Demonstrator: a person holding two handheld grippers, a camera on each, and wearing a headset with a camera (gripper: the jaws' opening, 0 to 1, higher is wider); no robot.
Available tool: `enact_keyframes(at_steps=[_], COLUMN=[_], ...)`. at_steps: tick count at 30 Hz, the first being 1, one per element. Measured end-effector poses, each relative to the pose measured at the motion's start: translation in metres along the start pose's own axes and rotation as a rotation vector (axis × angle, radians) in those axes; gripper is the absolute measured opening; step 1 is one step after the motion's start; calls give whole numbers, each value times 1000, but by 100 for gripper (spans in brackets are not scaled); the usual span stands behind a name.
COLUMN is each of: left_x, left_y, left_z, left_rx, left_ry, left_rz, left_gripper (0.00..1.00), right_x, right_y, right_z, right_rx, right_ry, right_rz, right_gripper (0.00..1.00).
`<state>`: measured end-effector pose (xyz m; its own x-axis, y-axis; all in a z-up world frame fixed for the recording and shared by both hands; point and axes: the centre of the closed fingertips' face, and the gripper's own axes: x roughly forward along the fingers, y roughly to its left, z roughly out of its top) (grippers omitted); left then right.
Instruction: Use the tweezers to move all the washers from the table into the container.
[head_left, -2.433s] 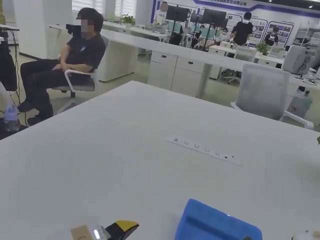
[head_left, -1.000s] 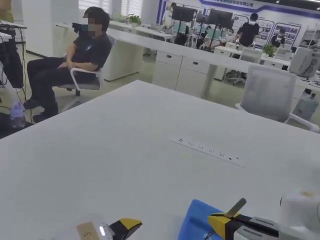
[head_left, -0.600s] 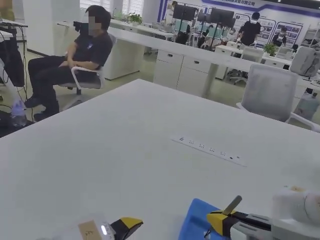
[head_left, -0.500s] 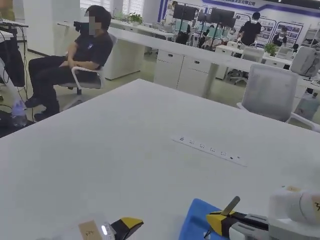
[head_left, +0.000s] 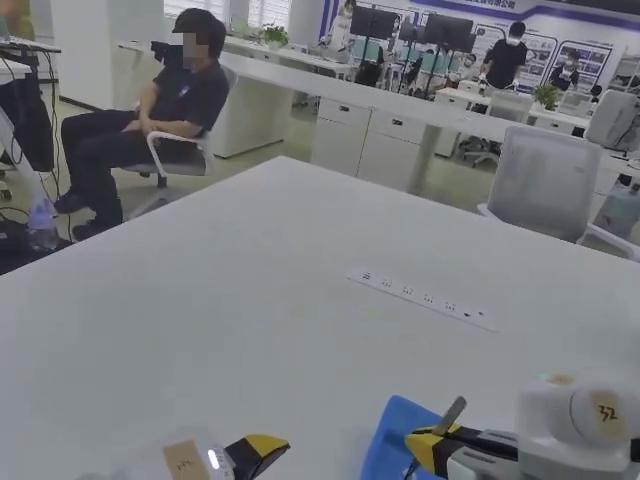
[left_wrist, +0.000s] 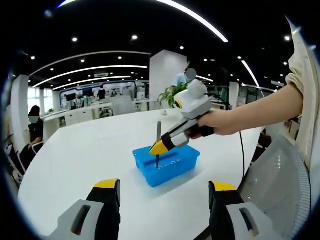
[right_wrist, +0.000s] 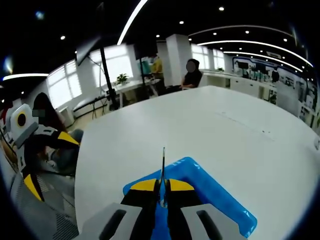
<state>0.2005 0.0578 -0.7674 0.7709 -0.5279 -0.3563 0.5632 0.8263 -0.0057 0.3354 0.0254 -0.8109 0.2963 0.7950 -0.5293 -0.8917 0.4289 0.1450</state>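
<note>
At near edge of white table (head_left: 250, 300): blue container (head_left: 385, 450), open-topped, cut off by bottom of head view. Just above it, right gripper (head_left: 422, 446), yellow-tipped jaws pinched narrow on tweezers (head_left: 449, 415), which stick up at a slant past the jaws.

In left gripper view, same right gripper (left_wrist: 160, 146) held in a hand (left_wrist: 210, 125), poised over the container (left_wrist: 165, 167). Tweezers (left_wrist: 158, 135) near upright there, tips down inside the container; touching its floor or not, cannot tell. Small dark specks (left_wrist: 167, 164) on container floor beside the tips, too small to call washers.

In right gripper view, looking along own jaws (right_wrist: 162, 186): nearly closed, tweezers (right_wrist: 163, 165) clamped between them, thin end pointing forward over the container (right_wrist: 220, 200). Table (right_wrist: 200, 125) stretching beyond.

Left gripper (left_wrist: 164, 187): jaws spread wide, nothing between them, aimed across the table (left_wrist: 75, 160) toward the container, well apart from it. Same in head view, yellow tip (head_left: 262, 447) at bottom edge, left of the container. Also at left of right gripper view (right_wrist: 47, 162), beyond the table edge, jaws wide.

Mid-table toward far right edge: white power strip (head_left: 425, 298), flat. Beyond far edge: grey office chair (head_left: 545, 180); seated person (head_left: 170, 100) off the far left corner.
</note>
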Motion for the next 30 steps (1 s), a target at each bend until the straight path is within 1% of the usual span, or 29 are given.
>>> enact_keyframes(at_steps=[3, 8, 15, 18, 20, 24, 26, 28, 30], left_x=[0, 0, 0, 0, 0, 0, 0, 0, 1], left_y=[0, 0, 0, -4, -2, -4, -5, -6, -8], left_z=[0, 0, -1, 4, 2, 4, 6, 6, 5], left_rx=[2, 0, -1, -13, -17, -20, -27, -36, -39], left_ry=[3, 3, 5, -23, -10, -21, -28, -33, -29], left_rz=[0, -1, -3, -19, -15, -21, -28, -38, -46], left_gripper=[72, 72, 71, 72, 72, 72, 72, 72, 72], right_x=[3, 8, 15, 16, 17, 20, 22, 23, 25], right_y=[-3, -7, -11, -11, -12, -13, -11, -12, -11], right_z=[-1, -2, -4, -5, -6, -7, -5, -4, -3], right_rx=[-7, 4, -15, -10, -7, -5, 10, -1, 3], right_ry=[7, 9, 24, 23, 23, 27, 13, 13, 7], right_rz=[-5, -2, -4, -2, 0, 1, 8, 3, 5], right_gripper=[3, 3, 3, 3, 3, 3, 3, 3, 3])
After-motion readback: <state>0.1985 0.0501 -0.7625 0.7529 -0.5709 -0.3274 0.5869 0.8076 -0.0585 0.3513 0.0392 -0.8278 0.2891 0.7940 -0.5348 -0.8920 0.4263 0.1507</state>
